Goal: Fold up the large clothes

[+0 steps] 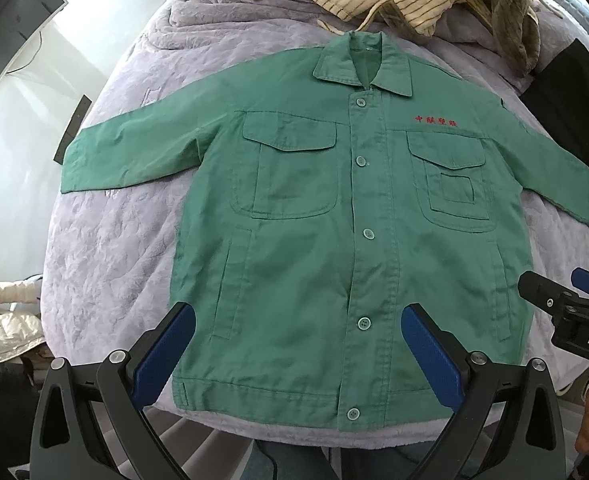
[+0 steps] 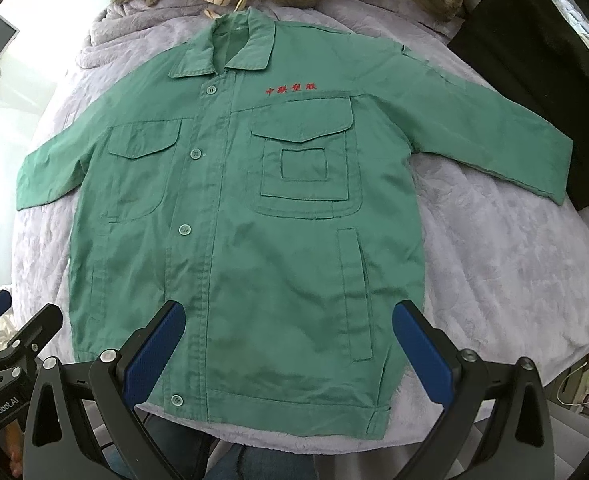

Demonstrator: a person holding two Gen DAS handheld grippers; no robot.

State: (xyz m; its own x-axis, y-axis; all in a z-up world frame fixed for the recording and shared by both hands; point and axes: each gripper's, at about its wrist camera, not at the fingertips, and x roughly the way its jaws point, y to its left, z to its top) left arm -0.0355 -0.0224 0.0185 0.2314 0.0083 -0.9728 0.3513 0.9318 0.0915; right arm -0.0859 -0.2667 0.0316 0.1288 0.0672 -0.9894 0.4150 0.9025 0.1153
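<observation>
Green jacket (image 1: 334,220) lies flat, buttoned, on the lavender bedspread (image 1: 114,248), collar toward 12 o'clock. Left gripper (image 1: 298,344) and right gripper (image 2: 288,344) hover over its hem, fingers wide apart, holding nothing

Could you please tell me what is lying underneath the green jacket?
The green jacket lies flat on a lilac quilted blanket, visible all around it. Whatever sits directly beneath the jacket's body is covered.
</observation>
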